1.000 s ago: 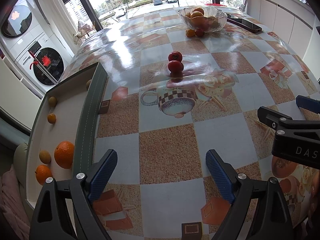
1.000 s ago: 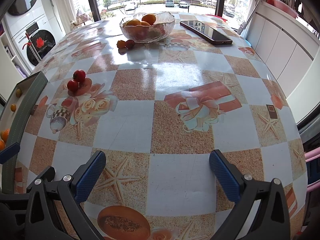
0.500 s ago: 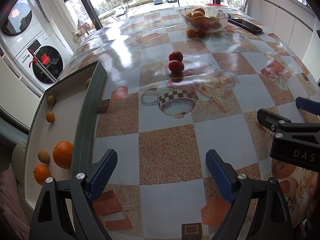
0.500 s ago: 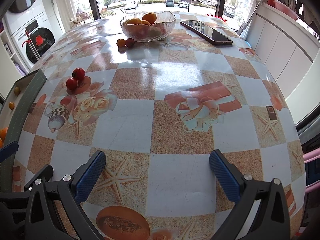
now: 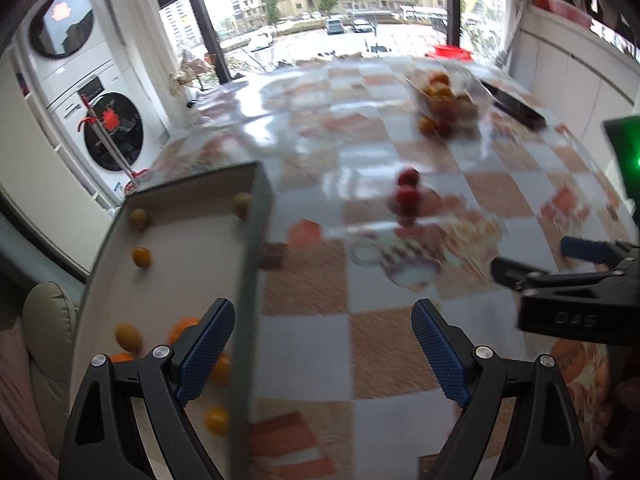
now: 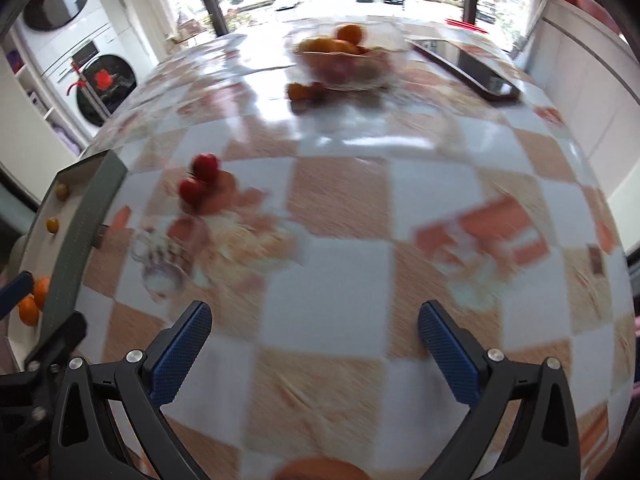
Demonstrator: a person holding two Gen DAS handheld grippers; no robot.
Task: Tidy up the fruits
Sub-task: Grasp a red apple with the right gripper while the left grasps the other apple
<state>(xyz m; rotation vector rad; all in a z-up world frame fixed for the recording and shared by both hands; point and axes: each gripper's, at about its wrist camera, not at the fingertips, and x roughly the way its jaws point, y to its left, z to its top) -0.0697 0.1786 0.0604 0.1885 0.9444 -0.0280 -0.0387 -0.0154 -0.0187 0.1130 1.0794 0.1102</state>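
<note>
Two red fruits (image 5: 407,190) (image 6: 199,179) lie together mid-table. A glass bowl (image 6: 347,65) (image 5: 446,98) of oranges stands at the far end, with two small fruits (image 6: 305,91) beside it. The long grey tray (image 5: 250,276) (image 6: 76,232) at the table's left edge holds several oranges (image 5: 181,330) and small yellow fruits (image 5: 139,219). My left gripper (image 5: 320,350) is open above the tray's right wall, nothing between its fingers. My right gripper (image 6: 316,346) is open and empty over the near table; it also shows at the right of the left wrist view (image 5: 576,280).
A dark phone (image 6: 466,66) lies right of the bowl. The checked tablecloth (image 6: 340,200) covers the whole table. Stacked washing machines (image 5: 100,120) stand beyond the table's left side, white cabinets (image 5: 572,68) on the right, and a cushioned seat (image 5: 44,320) sits below the tray.
Both views have shifted and blurred: both grippers rose and tilted up, the left one drifting over the tray's right wall. The fruits have not moved. Both grippers stay open.
</note>
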